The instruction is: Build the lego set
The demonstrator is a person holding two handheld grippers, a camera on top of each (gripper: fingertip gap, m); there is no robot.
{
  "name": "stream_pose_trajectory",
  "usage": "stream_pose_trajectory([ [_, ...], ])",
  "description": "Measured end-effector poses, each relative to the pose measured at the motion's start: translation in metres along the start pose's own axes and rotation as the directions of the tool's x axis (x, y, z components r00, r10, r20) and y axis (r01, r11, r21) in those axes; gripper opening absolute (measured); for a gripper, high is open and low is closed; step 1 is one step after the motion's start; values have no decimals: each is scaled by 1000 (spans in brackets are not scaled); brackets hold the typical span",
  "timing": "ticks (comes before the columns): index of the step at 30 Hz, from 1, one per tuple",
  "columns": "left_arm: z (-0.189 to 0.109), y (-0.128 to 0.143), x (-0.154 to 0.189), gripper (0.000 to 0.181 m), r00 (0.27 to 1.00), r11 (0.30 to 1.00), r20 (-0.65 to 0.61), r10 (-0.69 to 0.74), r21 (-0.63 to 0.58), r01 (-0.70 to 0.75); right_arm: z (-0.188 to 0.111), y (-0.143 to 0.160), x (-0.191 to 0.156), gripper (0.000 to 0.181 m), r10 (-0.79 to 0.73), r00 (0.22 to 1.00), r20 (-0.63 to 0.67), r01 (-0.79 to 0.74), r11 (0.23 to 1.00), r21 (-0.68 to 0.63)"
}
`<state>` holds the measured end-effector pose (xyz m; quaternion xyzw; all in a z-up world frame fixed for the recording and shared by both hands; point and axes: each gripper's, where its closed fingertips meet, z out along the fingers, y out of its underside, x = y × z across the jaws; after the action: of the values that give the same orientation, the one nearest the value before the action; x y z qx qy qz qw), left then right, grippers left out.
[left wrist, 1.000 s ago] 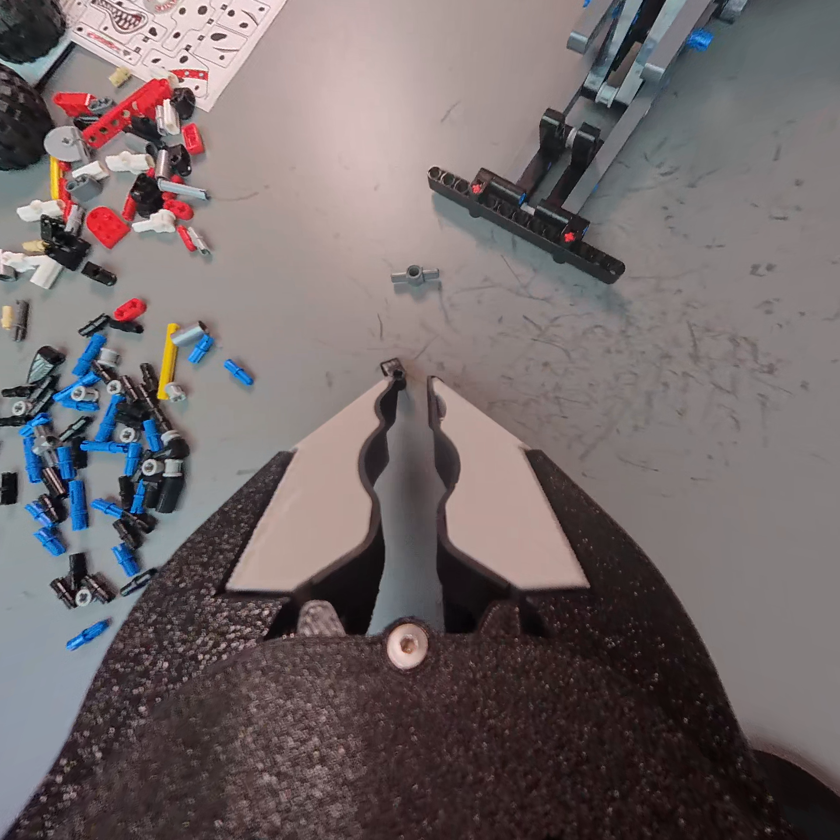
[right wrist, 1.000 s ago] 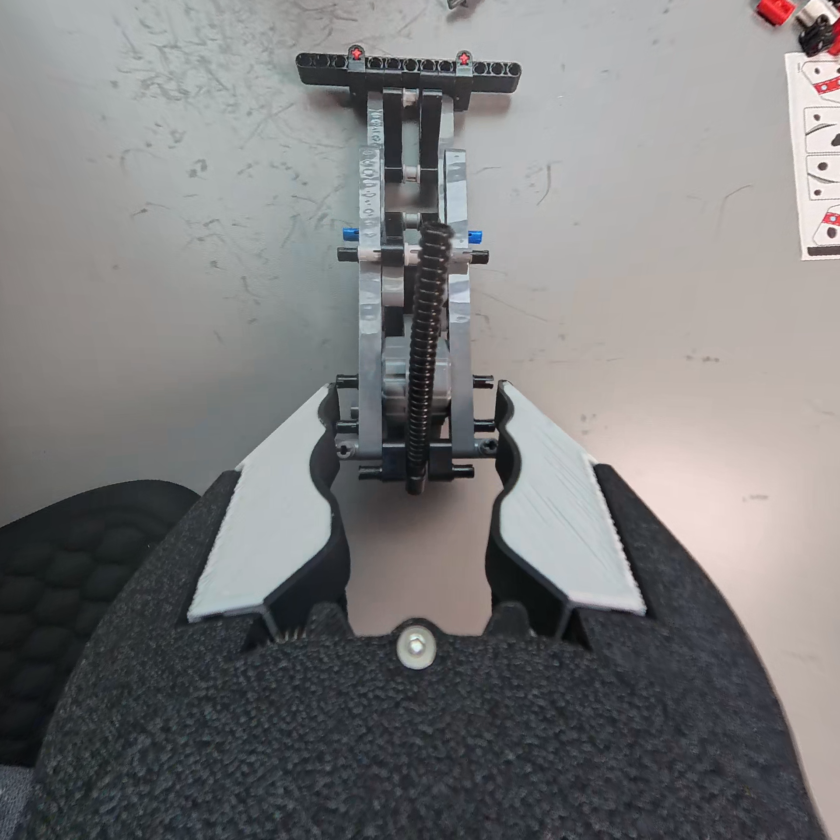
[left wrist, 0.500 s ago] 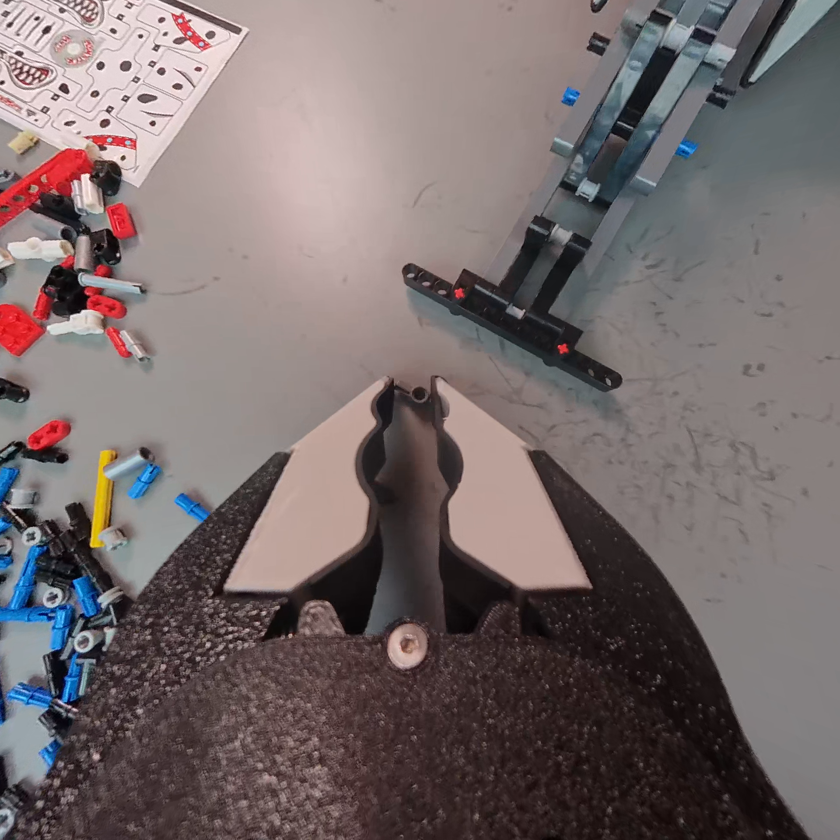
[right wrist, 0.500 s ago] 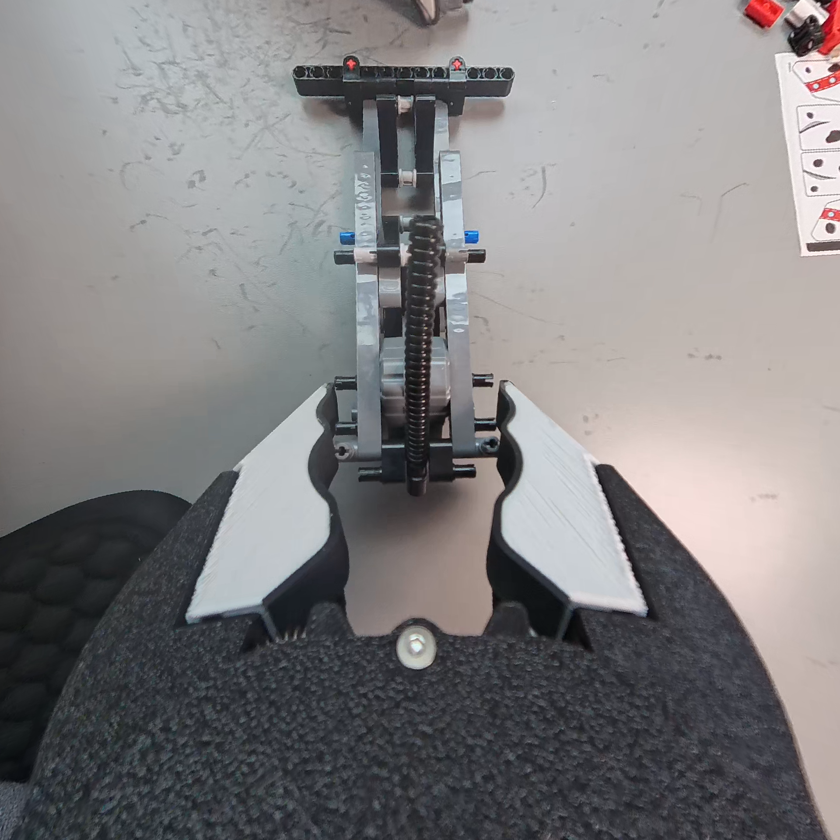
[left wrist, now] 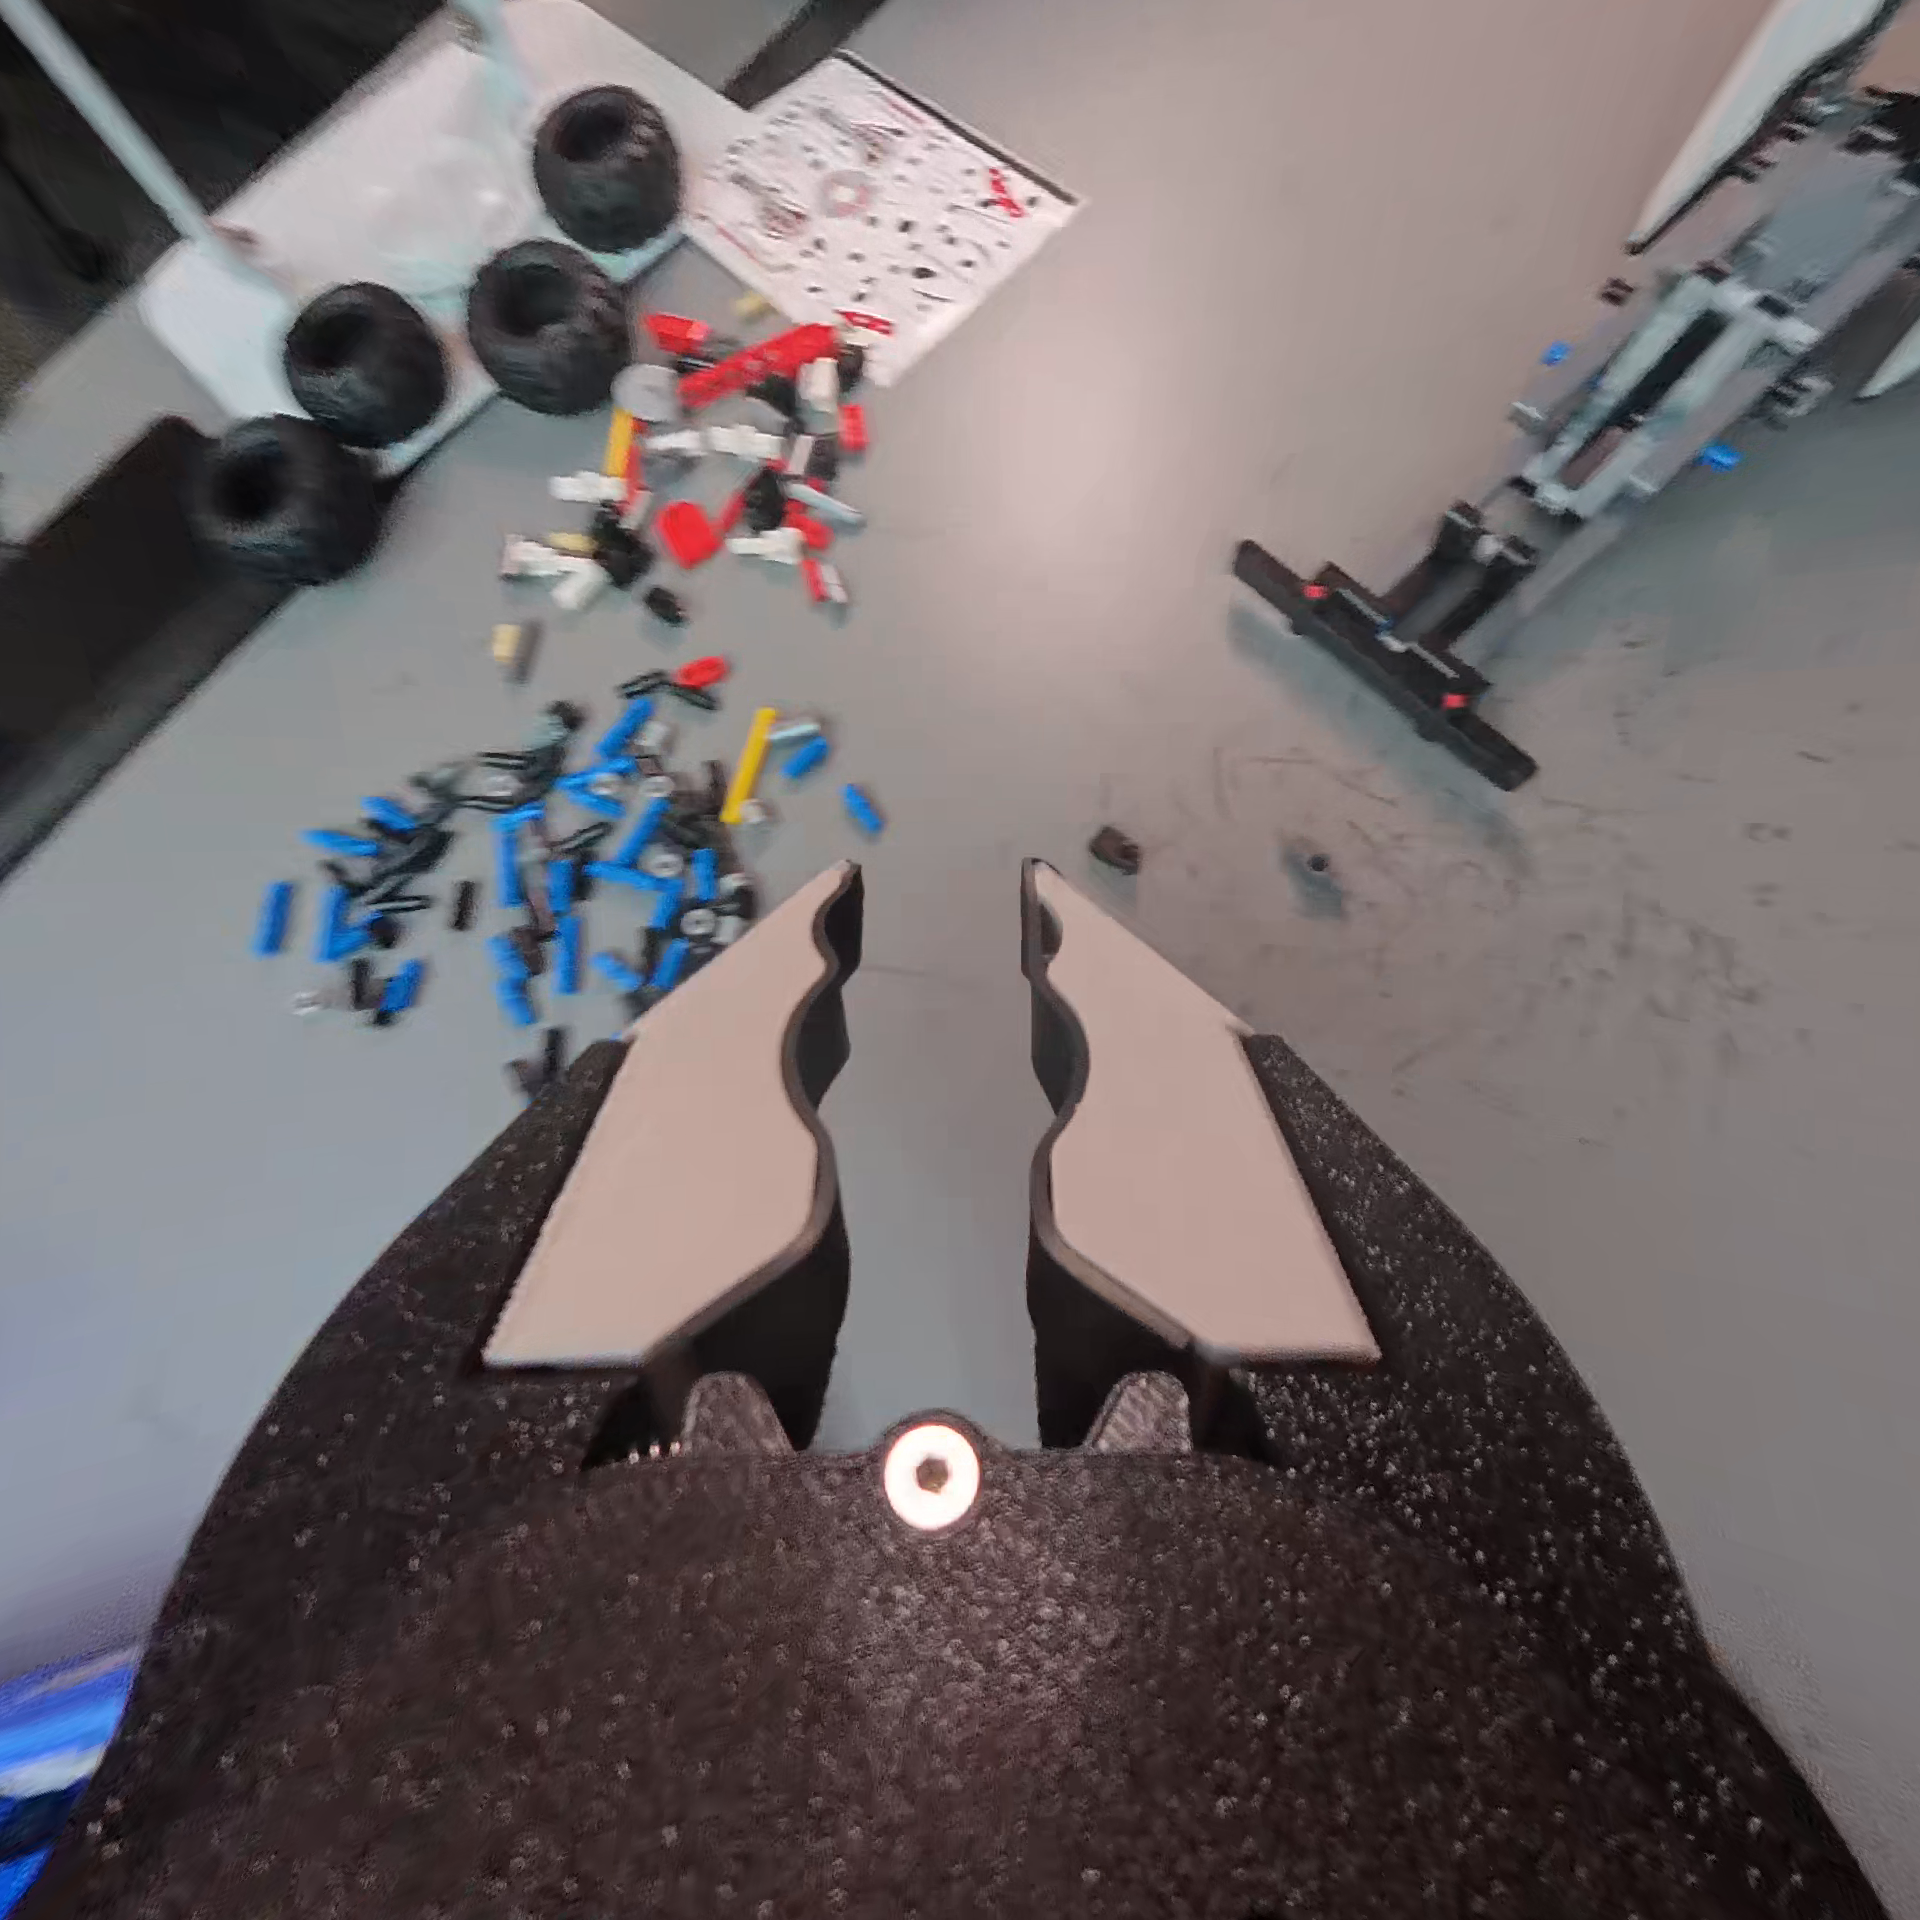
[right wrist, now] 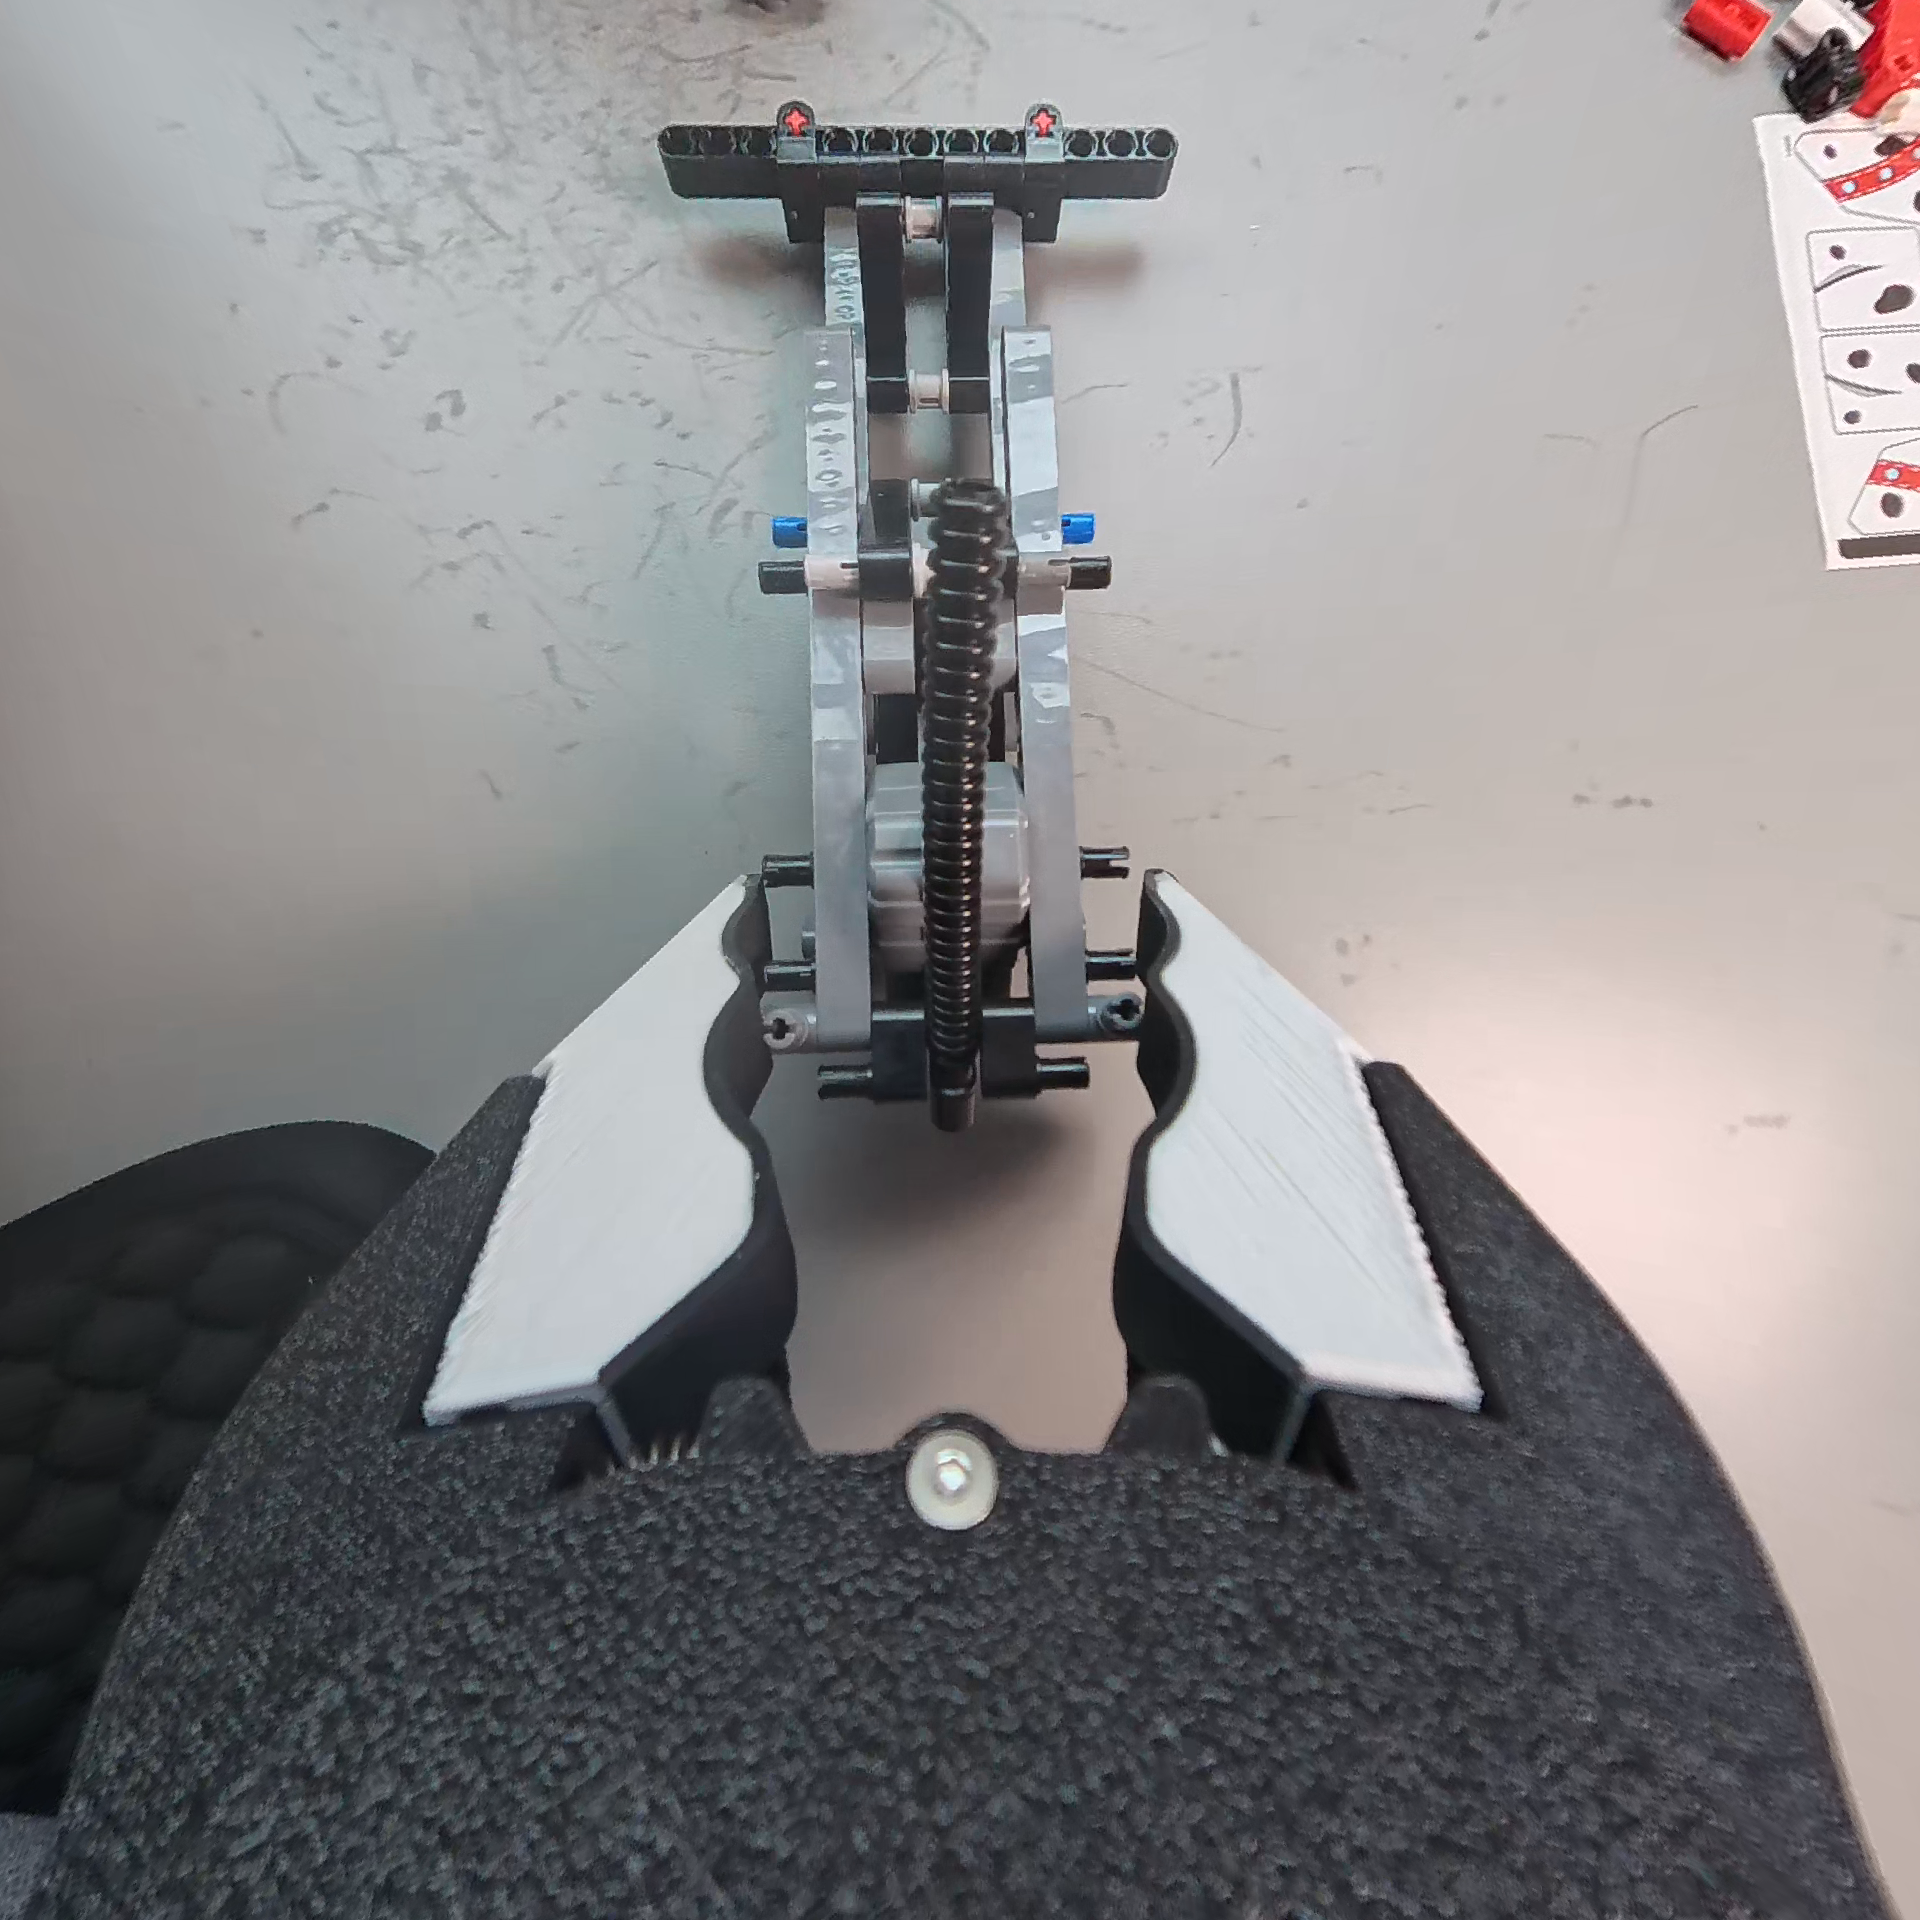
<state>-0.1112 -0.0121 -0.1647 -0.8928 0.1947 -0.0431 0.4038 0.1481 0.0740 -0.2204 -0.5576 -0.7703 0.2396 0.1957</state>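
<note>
The small grey connector [left wrist: 1317,864] has been released by the now-wide left gripper [left wrist: 940,883], unfitted, while the chassis [right wrist: 940,644] stays clamped in the right gripper [right wrist: 940,904].

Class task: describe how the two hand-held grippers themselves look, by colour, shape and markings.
Both match: the left hand-held gripper and the right hand-held gripper have a rounded black speckled body, a silver screw at its front centre, and two tapering fingers with pale grey tops and wavy black inner edges. No cables or markings show.
</note>
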Motion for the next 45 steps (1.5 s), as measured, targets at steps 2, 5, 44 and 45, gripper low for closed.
stream_pose_trajectory([
  [2, -25, -11, -33, 29, 990, 998, 132, 48, -42, -43, 0, 0, 0, 71, 2, 1000, 3, -2, 1000, 2],
  [5, -44, -20, -68, 26, 977, 978, 154, 144, -170, -117, 1, -1, 0, 71, 1, 1000, -2, -1, 1000, 4],
  [44, 77, 35, -140, 13, 981, 878, -182, 72, -455, -149, -48, -52, 14, 61, 154, 957, -246, -4, 856, 518],
  [45, 79, 37, -140, 12, 980, 873, -184, 75, -463, -153, -47, -52, 14, 61, 153, 957, -246, -4, 856, 517],
])
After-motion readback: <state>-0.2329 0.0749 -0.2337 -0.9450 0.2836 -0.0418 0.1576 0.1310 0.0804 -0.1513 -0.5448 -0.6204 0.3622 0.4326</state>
